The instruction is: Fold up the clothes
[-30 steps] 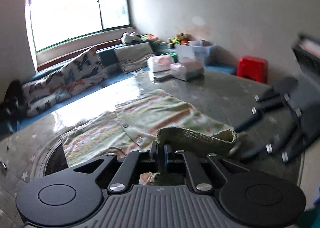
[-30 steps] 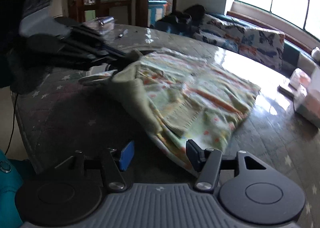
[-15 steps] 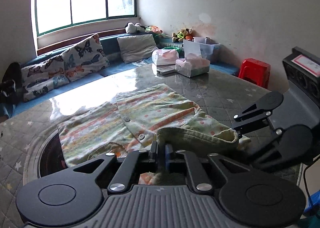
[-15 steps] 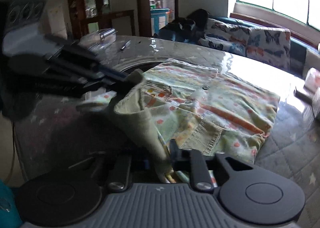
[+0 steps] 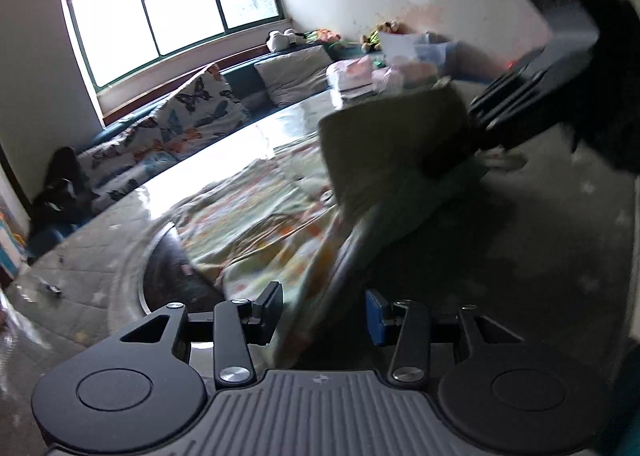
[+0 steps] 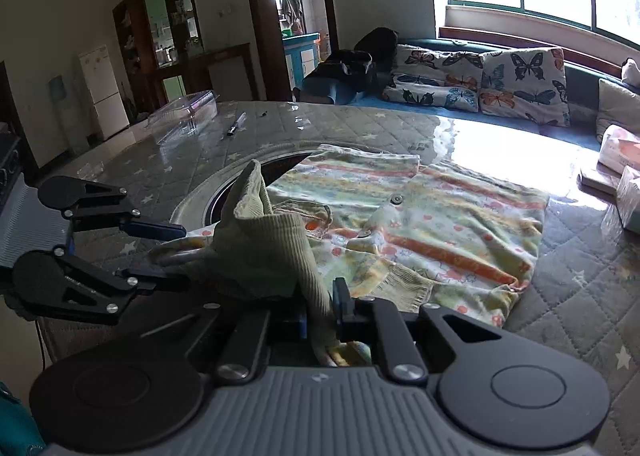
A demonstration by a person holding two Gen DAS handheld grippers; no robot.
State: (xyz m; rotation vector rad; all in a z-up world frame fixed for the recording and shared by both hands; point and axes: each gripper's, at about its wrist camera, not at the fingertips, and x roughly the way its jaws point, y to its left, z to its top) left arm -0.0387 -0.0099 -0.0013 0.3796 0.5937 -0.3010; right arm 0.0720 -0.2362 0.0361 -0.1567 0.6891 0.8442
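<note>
A small striped and dotted cardigan (image 6: 448, 223) with buttons lies spread on the quilted table (image 6: 568, 296). Its olive ribbed hem (image 6: 264, 252) is lifted near the front edge. My right gripper (image 6: 320, 316) is shut on this hem. In the left wrist view my left gripper (image 5: 324, 312) is open, with the cardigan (image 5: 256, 215) hanging loosely between its jaws. The right gripper (image 5: 476, 139) shows there at upper right, holding up the raised hem (image 5: 392, 143). The left gripper (image 6: 180, 256) shows in the right wrist view at the left, beside the hem.
A round dark inset (image 6: 224, 195) sits in the table under the cardigan's left part. A clear plastic box (image 6: 184, 115) and a pen (image 6: 236, 123) lie at the far left. Tissue packs (image 6: 620, 151) stand at the right. A cushioned bench (image 6: 480, 79) runs under the window.
My left gripper has opened and let go of the hem. My right gripper has closed on the hem and lifted it.
</note>
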